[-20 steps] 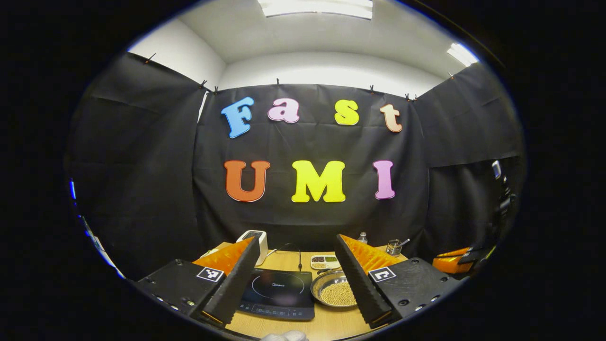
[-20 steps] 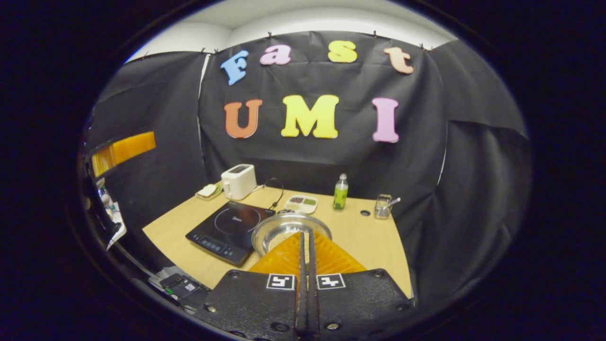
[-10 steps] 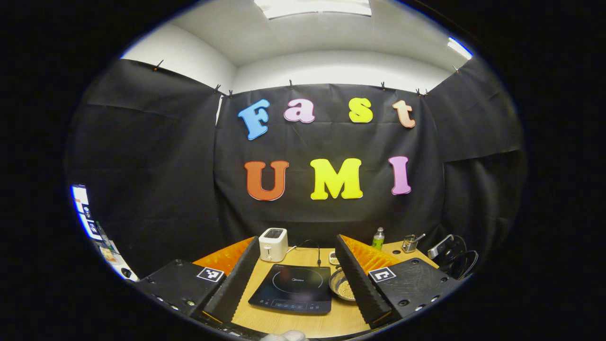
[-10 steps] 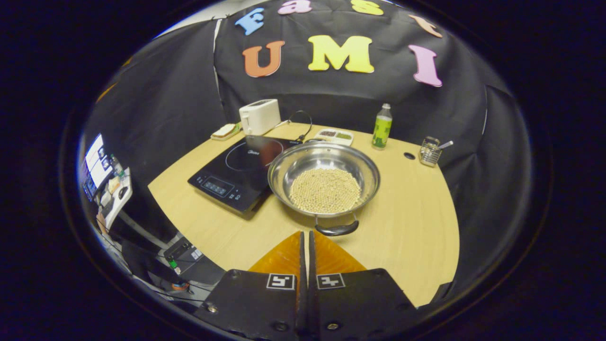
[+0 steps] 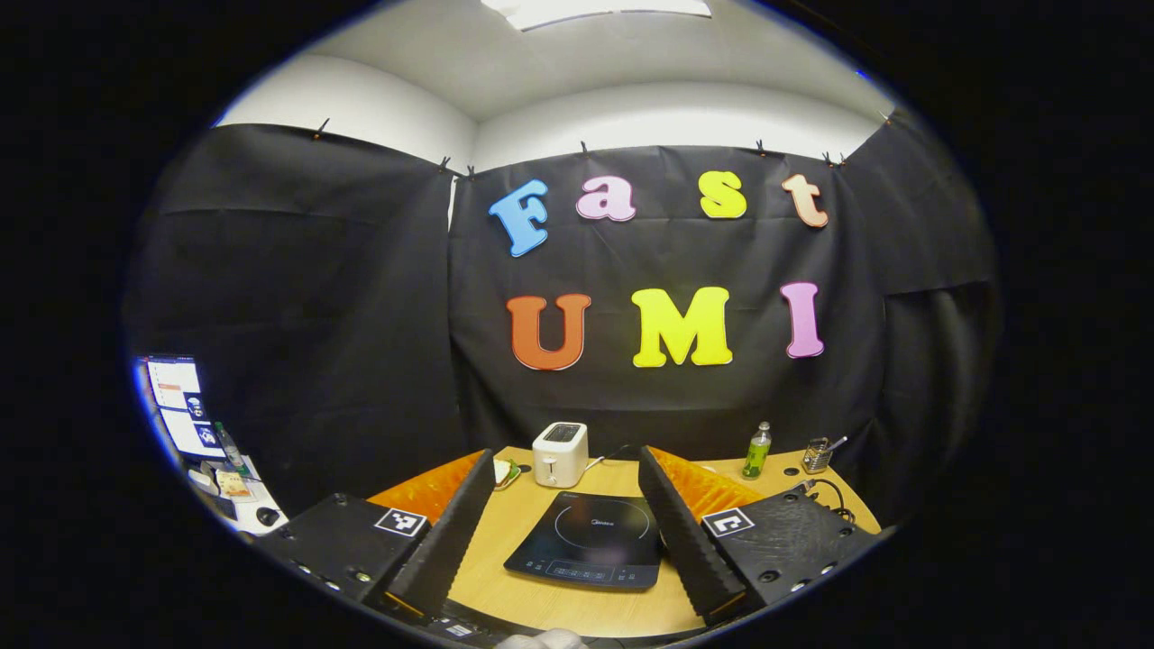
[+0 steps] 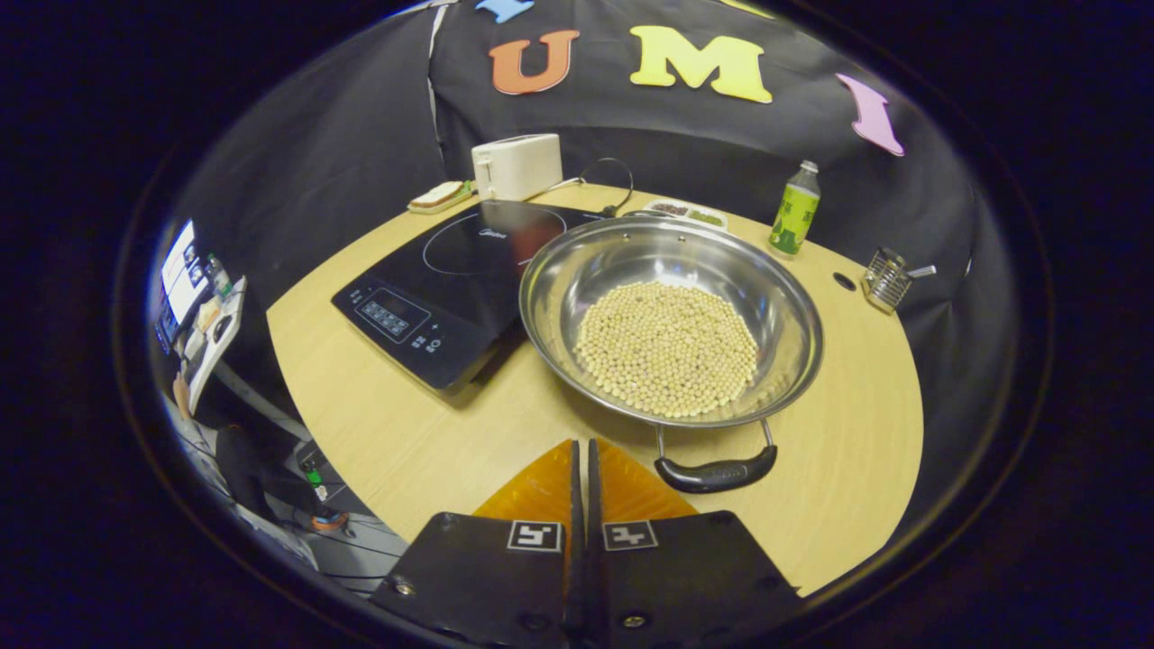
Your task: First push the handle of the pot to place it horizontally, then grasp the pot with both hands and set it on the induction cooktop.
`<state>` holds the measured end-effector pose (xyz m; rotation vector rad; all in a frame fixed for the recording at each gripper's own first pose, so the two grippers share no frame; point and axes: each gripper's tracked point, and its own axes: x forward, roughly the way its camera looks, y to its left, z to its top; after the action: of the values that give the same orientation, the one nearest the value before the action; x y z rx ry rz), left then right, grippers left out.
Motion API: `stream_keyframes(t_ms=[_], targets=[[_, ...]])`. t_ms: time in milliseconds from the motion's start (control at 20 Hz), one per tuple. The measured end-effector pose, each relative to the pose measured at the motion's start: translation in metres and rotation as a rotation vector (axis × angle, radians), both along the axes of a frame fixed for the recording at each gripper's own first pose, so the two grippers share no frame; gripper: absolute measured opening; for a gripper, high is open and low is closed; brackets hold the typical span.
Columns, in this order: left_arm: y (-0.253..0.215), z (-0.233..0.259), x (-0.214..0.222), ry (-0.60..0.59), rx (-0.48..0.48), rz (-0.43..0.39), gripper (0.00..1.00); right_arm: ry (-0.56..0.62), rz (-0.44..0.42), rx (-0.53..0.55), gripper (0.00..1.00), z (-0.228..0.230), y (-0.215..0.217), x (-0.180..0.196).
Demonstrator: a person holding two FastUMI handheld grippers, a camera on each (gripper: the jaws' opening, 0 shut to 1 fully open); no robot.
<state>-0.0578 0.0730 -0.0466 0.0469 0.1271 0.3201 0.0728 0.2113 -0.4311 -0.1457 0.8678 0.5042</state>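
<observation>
A steel pot holding pale beans rests on the wooden table, touching the right edge of the black induction cooktop. Its near black handle points toward me, slightly right of my right gripper. That gripper is shut with nothing in it and hovers a short way in front of the handle. In the left gripper view, my left gripper is open and empty, held back from the table, with the cooktop lying between its fingers.
At the table's back stand a white toaster, a small plate of bread, a divided dish, a green bottle and a wire holder. A desk with a monitor lies off the left.
My right gripper has dropped and closed in on the pot's near handle, still shut. My left gripper has swung left, so the pot slid behind its right finger.
</observation>
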Motion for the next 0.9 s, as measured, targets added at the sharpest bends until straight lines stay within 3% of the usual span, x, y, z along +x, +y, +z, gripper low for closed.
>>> stream_keyframes(t_ms=[50, 100, 800, 850, 900], targets=[[0.0, 0.0, 0.0, 0.0, 0.0, 0.007, 0.84, 0.021, -0.009, -0.001, 0.01, -0.005, -0.003, 0.002], [-0.001, -0.002, 0.0, 0.005, 0.002, 0.015, 0.95, 0.039, -0.02, -0.002, 0.0, -0.009, -0.008, 0.005], [-0.042, -0.01, 0.063, -0.01, -0.022, -0.028, 0.95, 0.062, -0.038, -0.003, 0.0, -0.005, -0.082, 0.033], [-0.046, -0.012, 0.067, -0.007, -0.023, -0.033, 0.84, 0.061, -0.043, -0.007, 0.02, -0.005, -0.088, 0.038], [-0.047, -0.014, 0.073, -0.005, -0.025, -0.035, 0.95, 0.059, -0.048, -0.012, 0.03, -0.005, -0.093, 0.041]])
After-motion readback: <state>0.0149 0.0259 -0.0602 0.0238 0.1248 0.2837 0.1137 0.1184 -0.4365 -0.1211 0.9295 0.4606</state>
